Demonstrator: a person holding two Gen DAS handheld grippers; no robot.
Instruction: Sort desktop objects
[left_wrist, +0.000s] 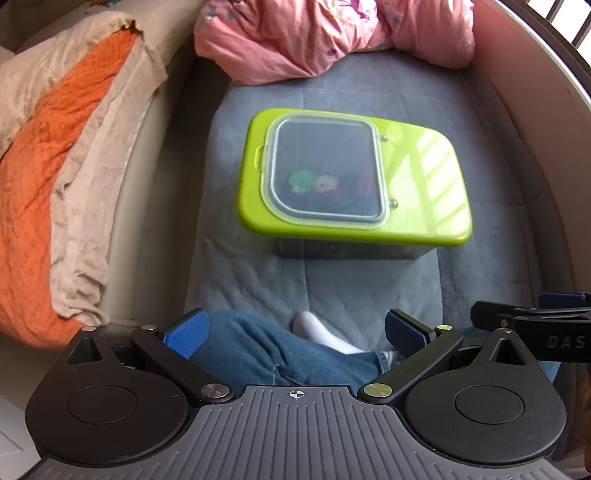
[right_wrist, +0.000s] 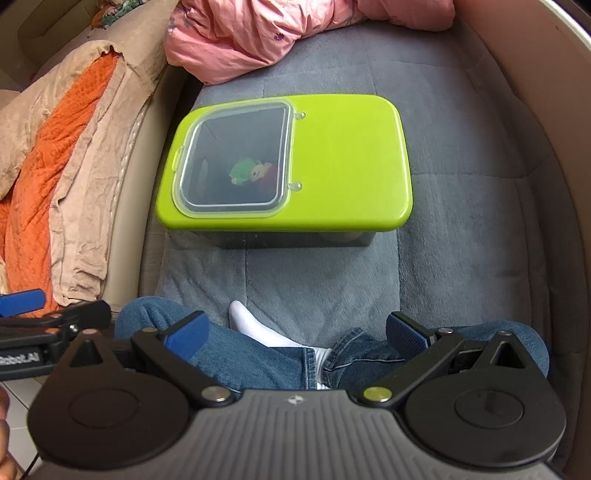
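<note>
Both spread wide and empty, left tool (left_wrist: 295, 332) and right tool (right_wrist: 297, 332), above jeans-clad legs (right_wrist: 258, 350). Farther off on grey bedding (right_wrist: 332, 288), closed green-lidded box (right_wrist: 284, 162), toys (right_wrist: 255, 171) inside.

I see bare grey blanket (right_wrist: 314, 280) between my crossed legs (right_wrist: 258, 350) and the box (right_wrist: 332, 166), room for either gripper to pass. The box's green lid (left_wrist: 424, 177) with its clear flap (left_wrist: 325, 173) closed blocks entry from above. Pink bedding (left_wrist: 314, 33) crowds behind, orange cloth (left_wrist: 55, 147) fills the left.
</note>
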